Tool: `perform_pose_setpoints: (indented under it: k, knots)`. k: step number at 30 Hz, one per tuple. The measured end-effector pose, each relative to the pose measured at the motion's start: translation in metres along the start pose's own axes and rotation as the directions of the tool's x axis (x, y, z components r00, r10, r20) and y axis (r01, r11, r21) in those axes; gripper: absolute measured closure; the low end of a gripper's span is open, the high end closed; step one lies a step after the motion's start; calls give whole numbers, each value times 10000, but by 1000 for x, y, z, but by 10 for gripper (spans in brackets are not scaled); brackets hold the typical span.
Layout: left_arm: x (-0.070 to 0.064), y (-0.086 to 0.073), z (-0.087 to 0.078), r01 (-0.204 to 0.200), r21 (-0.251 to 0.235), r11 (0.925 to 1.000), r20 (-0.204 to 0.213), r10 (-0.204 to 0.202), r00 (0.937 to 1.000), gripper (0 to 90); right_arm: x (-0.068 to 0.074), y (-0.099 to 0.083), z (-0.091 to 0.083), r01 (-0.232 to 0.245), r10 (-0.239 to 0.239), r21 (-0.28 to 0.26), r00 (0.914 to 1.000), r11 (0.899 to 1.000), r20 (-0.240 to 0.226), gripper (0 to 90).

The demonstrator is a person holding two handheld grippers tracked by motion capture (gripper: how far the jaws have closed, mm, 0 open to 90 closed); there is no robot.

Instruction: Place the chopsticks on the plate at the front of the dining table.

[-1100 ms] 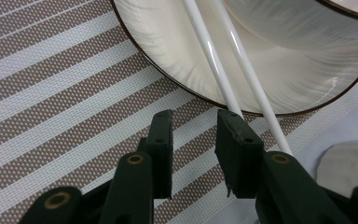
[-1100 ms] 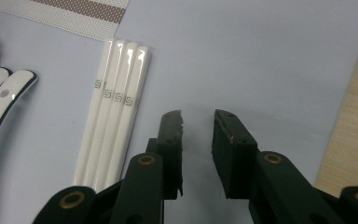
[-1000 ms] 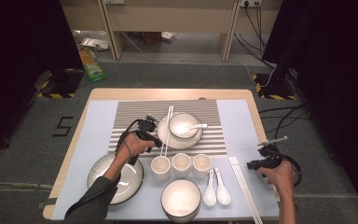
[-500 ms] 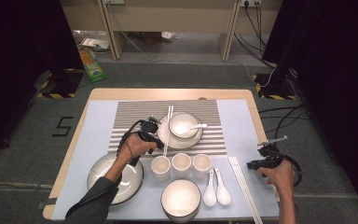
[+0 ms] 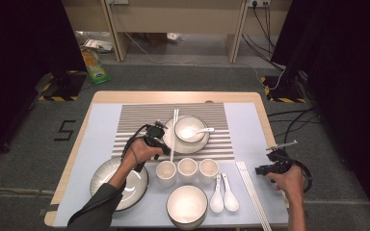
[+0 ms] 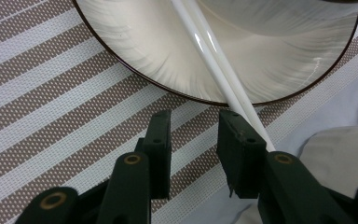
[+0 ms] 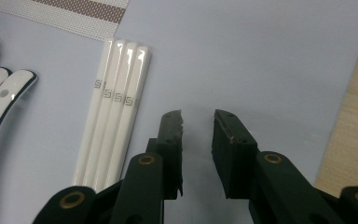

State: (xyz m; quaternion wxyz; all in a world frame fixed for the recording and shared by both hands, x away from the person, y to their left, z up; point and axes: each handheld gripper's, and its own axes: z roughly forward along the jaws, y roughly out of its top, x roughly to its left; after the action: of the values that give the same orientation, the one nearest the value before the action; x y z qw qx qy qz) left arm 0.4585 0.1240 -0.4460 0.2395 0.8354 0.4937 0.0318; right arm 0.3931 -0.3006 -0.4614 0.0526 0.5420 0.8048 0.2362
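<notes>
Plate (image 5: 189, 142): on the striped mat (image 5: 139, 120), mid worktop.
Chopsticks (image 5: 174, 134): across the plate's left rim.
Left tool (image 5: 160, 144): just left of those chopsticks.
Three cups (image 5: 187, 169): in front of plate.
Right tool (image 5: 266, 168): right of four chopsticks (image 5: 251, 192).

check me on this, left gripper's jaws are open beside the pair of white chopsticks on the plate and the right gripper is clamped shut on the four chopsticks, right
Not quite. The right gripper holds nothing: in the right gripper view its jaws stand open over bare mat, with the four chopsticks lying apart to their left. The rest holds: in the left gripper view the left gripper is open beside the pair of white chopsticks resting on the plate.
</notes>
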Motion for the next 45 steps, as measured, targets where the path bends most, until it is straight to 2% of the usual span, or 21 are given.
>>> perform_pose_setpoints:
  k: [10, 22, 29, 33, 45]
  knots:
    - [0, -1, 1, -12, -26, 10000, -31, 12, 10000, 644, 0, 0, 0, 21, -21, -10, 10000, 10000, 5, 724]
    - [1, -4, -16, -132, -326, 9994, 47, 133, 9999, 609, 0, 0, 0, 8, -8, -31, 10000, 10000, 2, 724]
    - [0, -9, -31, -335, -528, 9980, 191, 346, 9992, 515, 0, -2, 0, 17, -17, -119, 10000, 9999, 8, 725]
    - [-1, -13, -40, -467, -630, 9969, 218, 482, 9986, 462, 2, -2, 0, 135, -134, -93, 9998, 9999, 163, 723]
    - [-1, -24, -58, -851, -711, 9938, 418, 882, 9952, 362, 6, -1, 1, 315, -315, -3, 9989, 9995, 360, 699]
